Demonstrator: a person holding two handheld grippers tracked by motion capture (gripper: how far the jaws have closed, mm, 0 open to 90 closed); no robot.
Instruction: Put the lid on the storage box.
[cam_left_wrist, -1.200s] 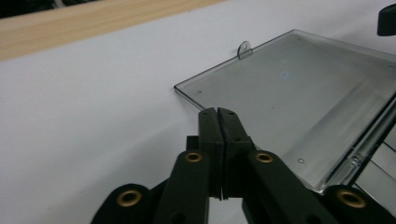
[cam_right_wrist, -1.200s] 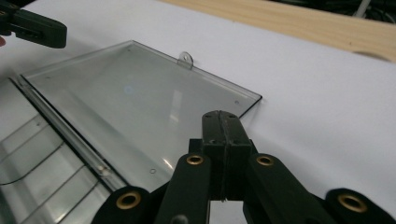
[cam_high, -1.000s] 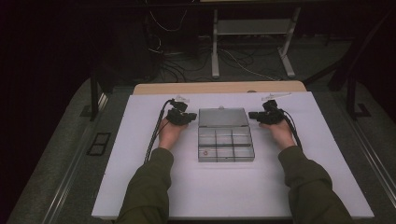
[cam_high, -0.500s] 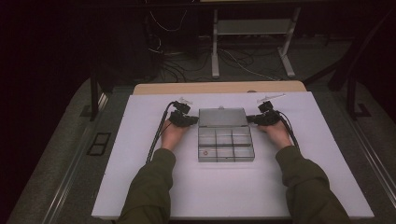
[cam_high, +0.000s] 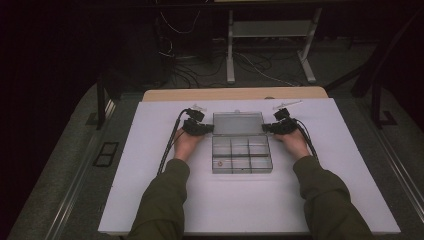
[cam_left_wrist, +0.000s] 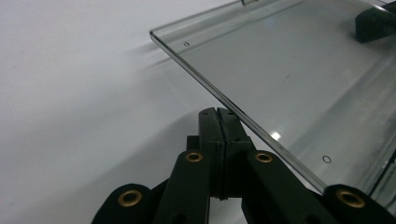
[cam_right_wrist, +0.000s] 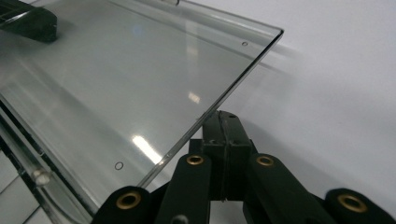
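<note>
Clear plastic compartment box (cam_high: 242, 154) sits mid-desk (cam_high: 150, 200), on the white top, lid (cam_high: 237, 123) swung open toward the far side. Box base has two rows of cells; a small reddish item lies in the near-left cell, too small to ID.

Left gripper (cam_high: 204, 129) is at the lid's left edge, right gripper (cam_high: 267, 128) at its right edge, one per side w/ the lid between them. Both are clenched: jaws pressed flat together, nothing pinched between them.

Left gripper view: shut jaw tips (cam_left_wrist: 218, 114) sit just under/against the lid's clear side edge (cam_left_wrist: 289, 70); contact vs. a hair apart can't be told. Right gripper's dark tip (cam_left_wrist: 376, 21) shows at the far edge through the lid.

Right gripper view: same picture mirrored, tips (cam_right_wrist: 224, 116) right at the lid edge (cam_right_wrist: 140, 84), left gripper's tip (cam_right_wrist: 30, 21) visible far side.

Hands rest on the desk behind each gripper, olive sleeves coming in from the near edge. Cables trail back from both grippers.
</note>
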